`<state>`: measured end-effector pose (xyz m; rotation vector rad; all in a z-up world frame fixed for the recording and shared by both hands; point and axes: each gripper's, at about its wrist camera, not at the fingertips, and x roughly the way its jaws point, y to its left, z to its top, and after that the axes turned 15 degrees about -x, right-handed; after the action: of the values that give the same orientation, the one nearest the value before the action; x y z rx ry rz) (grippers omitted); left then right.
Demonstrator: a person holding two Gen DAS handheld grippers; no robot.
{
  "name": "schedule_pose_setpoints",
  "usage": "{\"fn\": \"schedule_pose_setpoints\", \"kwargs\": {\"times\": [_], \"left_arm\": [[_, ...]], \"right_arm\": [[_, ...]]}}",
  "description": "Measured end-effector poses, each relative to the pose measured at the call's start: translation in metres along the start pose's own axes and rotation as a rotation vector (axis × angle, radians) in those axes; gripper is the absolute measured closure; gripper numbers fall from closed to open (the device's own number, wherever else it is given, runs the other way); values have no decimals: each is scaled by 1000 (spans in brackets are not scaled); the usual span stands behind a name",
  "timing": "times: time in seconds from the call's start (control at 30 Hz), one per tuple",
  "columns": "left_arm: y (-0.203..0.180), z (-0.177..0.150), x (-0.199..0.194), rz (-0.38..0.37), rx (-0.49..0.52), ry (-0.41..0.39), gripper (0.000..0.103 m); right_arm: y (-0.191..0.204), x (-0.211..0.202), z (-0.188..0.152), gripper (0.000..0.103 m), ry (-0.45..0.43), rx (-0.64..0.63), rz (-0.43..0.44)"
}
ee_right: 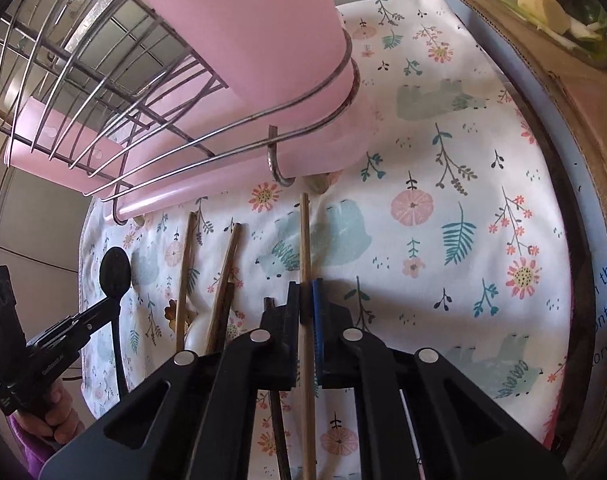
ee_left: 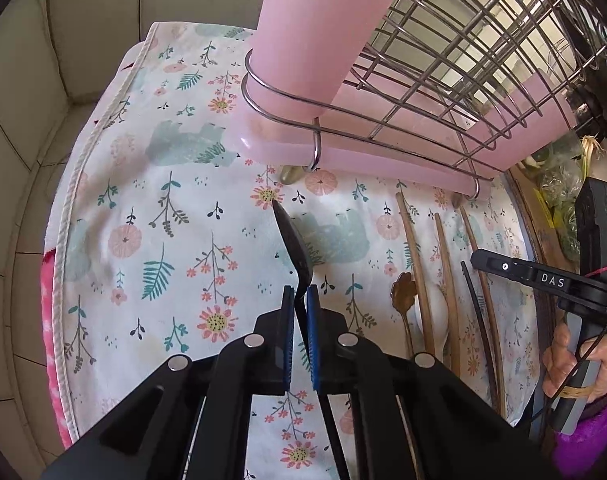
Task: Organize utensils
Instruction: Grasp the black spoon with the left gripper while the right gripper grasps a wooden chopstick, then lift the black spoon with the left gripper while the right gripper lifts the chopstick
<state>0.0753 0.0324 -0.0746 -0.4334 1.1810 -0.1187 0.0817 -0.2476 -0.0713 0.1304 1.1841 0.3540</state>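
Between left gripper (ee_left: 300, 294) jaws: black spoon (ee_left: 293, 240) neck, pinched; right gripper (ee_right: 306, 294) jaws clamp wooden chopstick (ee_right: 304, 240).

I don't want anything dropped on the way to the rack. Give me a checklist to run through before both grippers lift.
1. Left gripper shut on the black spoon: ok, pads pinch its neck.
2. Right gripper shut on the light chopstick: ok, the stick runs between the closed pads.
3. Only one chopstick in the right grip: ok, the brown chopsticks lie apart on the cloth.
4. Spoon clear of the cloth: ok; in the right wrist view it hangs above it.
5. Chopstick's far end clear of the rack hook: cannot tell, it ends close beneath.
6. Pink holder has room inside: cannot tell, its opening is out of view.
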Motion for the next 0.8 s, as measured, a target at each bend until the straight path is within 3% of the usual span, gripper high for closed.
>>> {"fn": "schedule_pose_setpoints", "kwargs": {"times": [0.37,0.8], "left_arm": [[-1,-5,-44,-54,-20,-113,98],[-12,-26,-119,-115,13,-407,98]], "right_arm": [[4,-61,-30,97,-230,-26,65],[15,-152,-55,97,-517,-87,52]]}}
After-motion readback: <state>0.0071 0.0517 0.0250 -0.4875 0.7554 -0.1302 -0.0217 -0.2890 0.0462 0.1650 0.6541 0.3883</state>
